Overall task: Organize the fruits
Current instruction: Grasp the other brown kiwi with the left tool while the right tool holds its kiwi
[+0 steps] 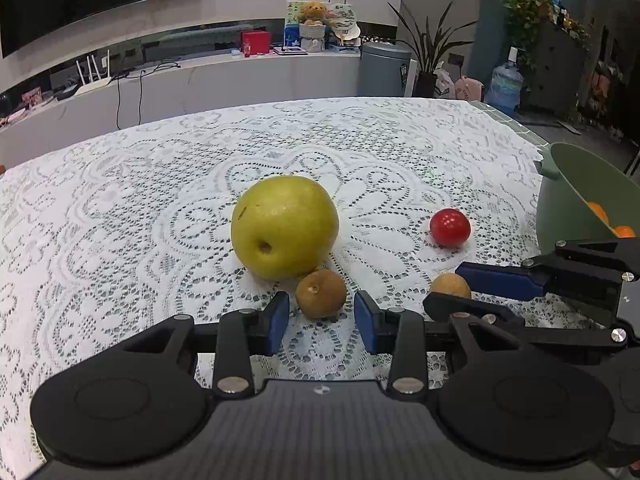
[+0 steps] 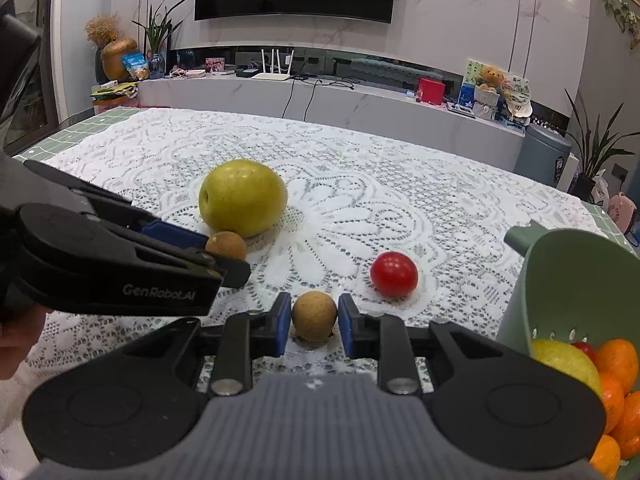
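Observation:
A large yellow-green pear [image 1: 285,226] [image 2: 243,198] lies mid-table. A small brown fruit [image 1: 321,294] [image 2: 226,245] sits against it, between the open blue pads of my left gripper [image 1: 322,316], with gaps on both sides. A second small brown fruit [image 2: 314,316] [image 1: 451,286] sits between the pads of my right gripper [image 2: 314,318]; the pads stand close at each side, contact unclear. A red cherry tomato [image 1: 450,227] [image 2: 394,274] lies to the right. A green colander [image 2: 568,280] [image 1: 576,200] at the right holds oranges, a yellow fruit and a red one.
White lace tablecloth [image 1: 120,200] over a green mat covers the table. Behind the far edge runs a low white counter [image 2: 360,100] with a router and boxes. A grey bin [image 1: 384,68] and plants stand at the back right.

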### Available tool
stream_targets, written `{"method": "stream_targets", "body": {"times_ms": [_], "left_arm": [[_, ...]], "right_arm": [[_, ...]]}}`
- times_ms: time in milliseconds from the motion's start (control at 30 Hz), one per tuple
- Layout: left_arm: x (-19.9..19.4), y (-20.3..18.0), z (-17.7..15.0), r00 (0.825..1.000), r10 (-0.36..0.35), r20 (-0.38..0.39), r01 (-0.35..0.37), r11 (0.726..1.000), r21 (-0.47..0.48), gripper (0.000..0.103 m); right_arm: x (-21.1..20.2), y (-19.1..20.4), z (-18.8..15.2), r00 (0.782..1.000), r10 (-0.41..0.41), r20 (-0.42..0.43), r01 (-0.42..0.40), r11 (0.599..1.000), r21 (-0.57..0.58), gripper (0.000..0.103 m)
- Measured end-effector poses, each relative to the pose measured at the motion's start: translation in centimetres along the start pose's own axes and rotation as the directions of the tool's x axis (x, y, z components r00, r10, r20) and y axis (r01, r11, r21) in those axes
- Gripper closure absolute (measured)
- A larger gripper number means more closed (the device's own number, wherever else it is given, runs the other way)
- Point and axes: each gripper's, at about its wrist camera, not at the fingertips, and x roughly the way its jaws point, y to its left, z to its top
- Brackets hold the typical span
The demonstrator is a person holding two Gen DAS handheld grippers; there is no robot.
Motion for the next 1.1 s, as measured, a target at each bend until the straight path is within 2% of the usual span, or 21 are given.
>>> {"method": "stream_targets", "body": {"times_ms": [100, 267, 567, 833, 1100], "left_arm": [[0.2, 0.0, 0.1, 1.000, 0.001, 0.005, -0.001, 1.000, 0.010, 0.061], [0.2, -0.3, 0.2, 1.000, -0.003, 0.017, 0.003, 0.999, 0.032, 0.072], [-0.7, -0.8, -0.2, 1.000, -0.005, 0.024, 0.004, 0.999, 0.044, 0.072], [-3.5, -0.3, -0.4, 0.999, -0.028, 0.047, 0.028, 1.000, -0.006, 0.072], [-5.5, -0.4, -0.7, 0.998, -0.034, 0.049, 0.037, 0.998, -0.056, 0.072]], "right_arm": [[0.0, 0.0, 0.0, 1.000, 0.001, 0.001, -0.001, 1.000, -0.001, 0.081], [0.1, 0.0, 0.0, 1.000, 0.001, 0.002, -0.001, 1.000, -0.007, 0.081], [-0.4, 0.1, 0.0, 1.000, 0.006, 0.008, -0.006, 1.000, -0.019, 0.081], [-3.4, 0.6, 0.0, 0.999, 0.003, 0.042, -0.001, 0.998, -0.059, 0.081], [-6.9, -0.2, 0.3, 0.996, -0.015, 0.088, 0.018, 0.999, -0.034, 0.081]]}}
